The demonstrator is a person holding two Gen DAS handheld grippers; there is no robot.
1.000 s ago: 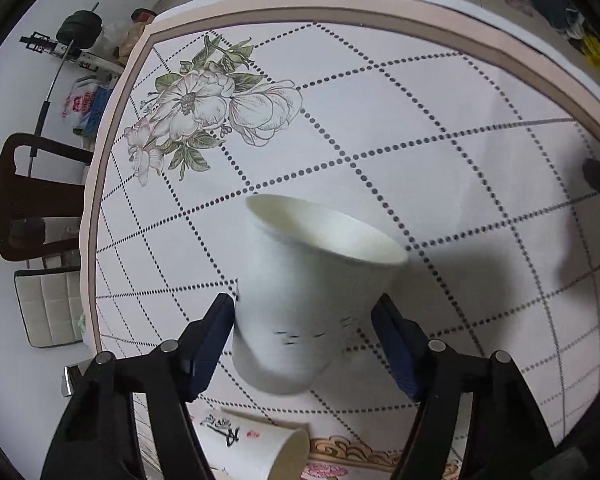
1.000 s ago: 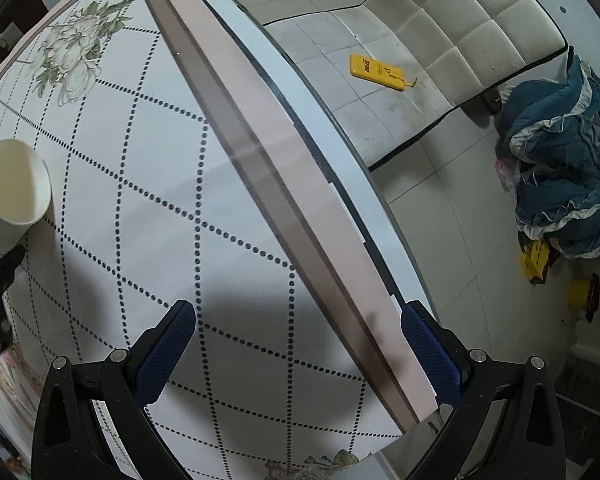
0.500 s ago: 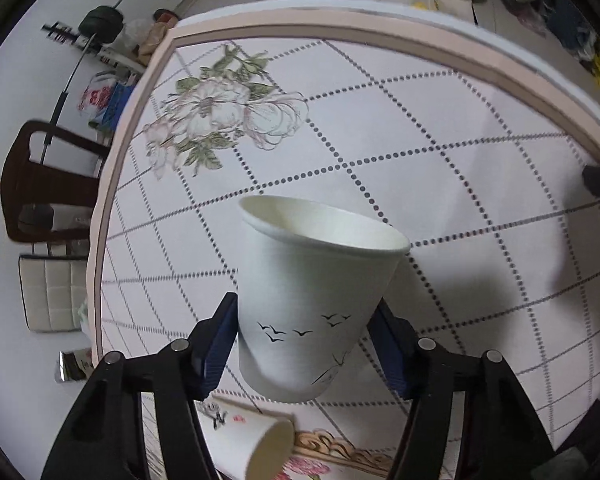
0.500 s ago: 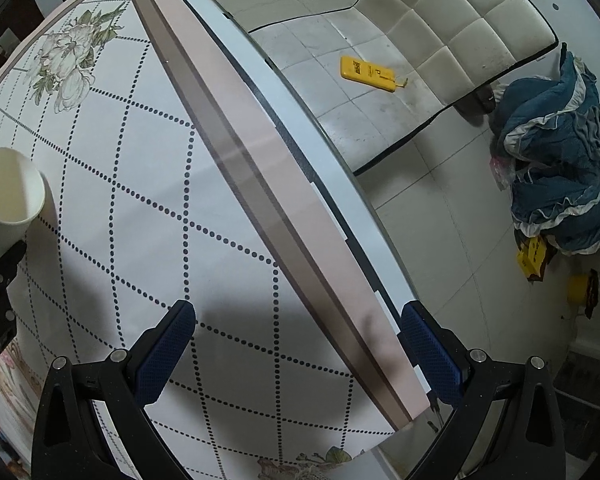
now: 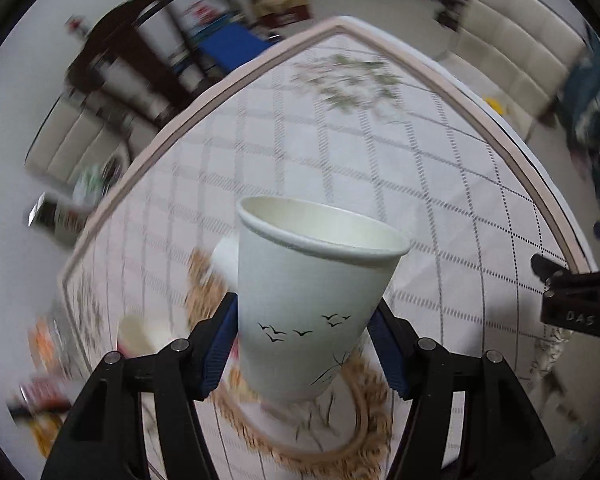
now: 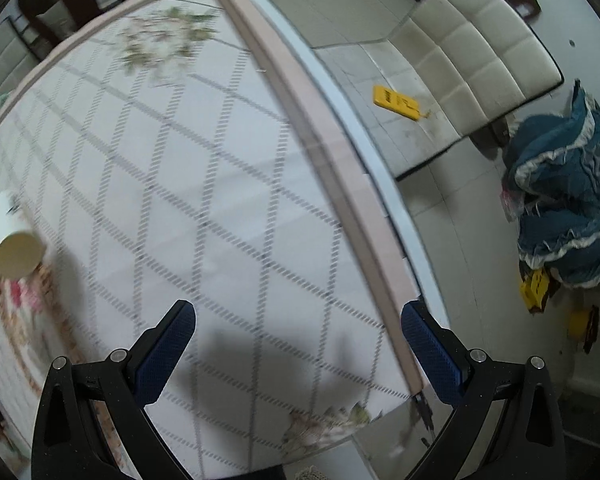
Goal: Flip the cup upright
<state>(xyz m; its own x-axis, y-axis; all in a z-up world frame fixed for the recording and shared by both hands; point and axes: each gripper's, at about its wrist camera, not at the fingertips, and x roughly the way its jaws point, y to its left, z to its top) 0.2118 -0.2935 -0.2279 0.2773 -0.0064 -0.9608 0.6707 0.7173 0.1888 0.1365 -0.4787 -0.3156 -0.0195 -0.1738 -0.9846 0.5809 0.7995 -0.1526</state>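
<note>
My left gripper (image 5: pixel 304 344) is shut on a white paper cup (image 5: pixel 308 300) with small black birds printed on it. The cup is nearly upright, mouth up, held above the table (image 5: pixel 400 184). A second paper cup (image 6: pixel 14 242) lies on its side on the table; in the left wrist view it (image 5: pixel 226 258) peeks out behind the held cup. My right gripper (image 6: pixel 298 340) is open and empty over the table's near right part, and its body shows at the right edge of the left wrist view (image 5: pixel 572 300).
The table has a white cloth with a dotted diamond grid, flower prints (image 6: pixel 164 36) and a pink border (image 6: pixel 340 184). Another cup-like thing (image 5: pixel 140 332) shows blurred at the left. Cream chairs (image 6: pixel 472 48), a blue cloth heap (image 6: pixel 564 208) and yellow items lie on the floor to the right.
My left gripper has swung round with the cup, so its view now takes in the table's far corner and is blurred. The right gripper's view has shifted a little too.
</note>
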